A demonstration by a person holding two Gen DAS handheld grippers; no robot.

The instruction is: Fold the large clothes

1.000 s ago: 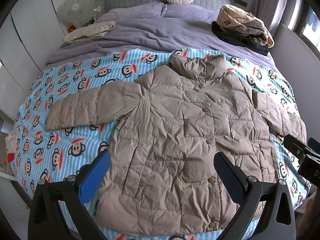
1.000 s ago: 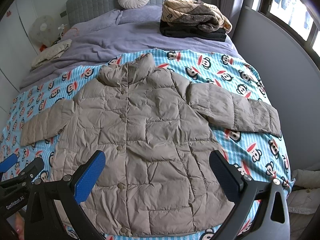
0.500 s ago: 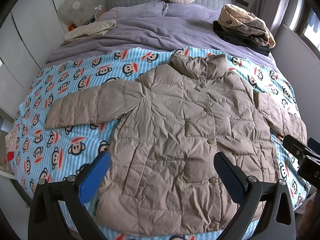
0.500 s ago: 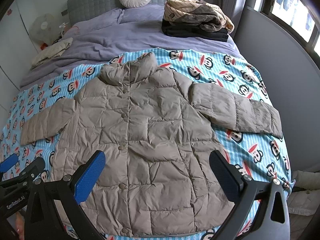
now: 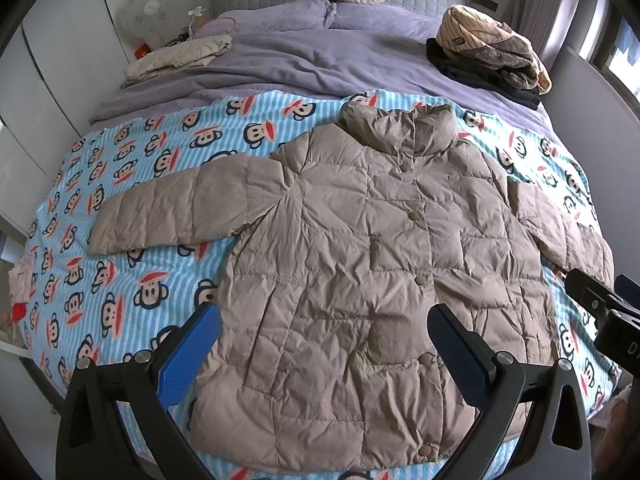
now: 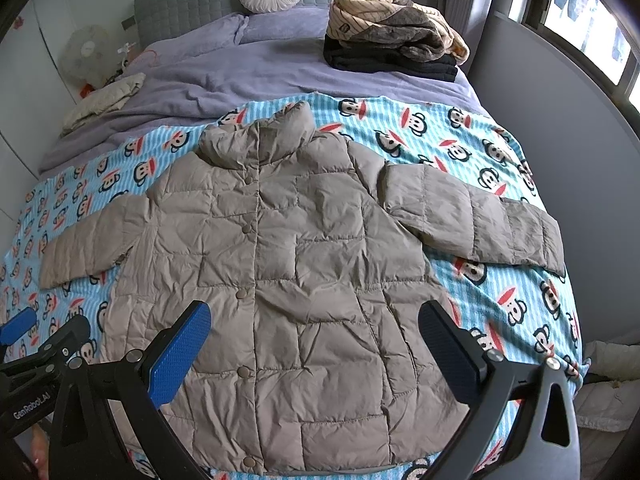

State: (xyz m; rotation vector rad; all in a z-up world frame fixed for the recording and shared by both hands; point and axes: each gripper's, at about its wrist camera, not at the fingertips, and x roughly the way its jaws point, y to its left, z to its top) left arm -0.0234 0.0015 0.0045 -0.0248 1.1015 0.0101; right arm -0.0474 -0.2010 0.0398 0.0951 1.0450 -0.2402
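Jacket [image 5: 360, 264] lies spread mid-frame on monkey-print blanket [image 5: 120, 280]; left gripper [image 5: 324, 344] and right gripper [image 6: 314, 344] gape wide, empty, above its hem.

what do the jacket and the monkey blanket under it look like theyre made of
Jacket: probably thin synthetic shell with down or similar fill. It is quilted into puffy squares, finely wrinkled, with a slight sheen and snap buttons.
Monkey blanket: looks like soft printed fleece or flannel. It is matte and slightly fuzzy; the exact fibre cannot be told.
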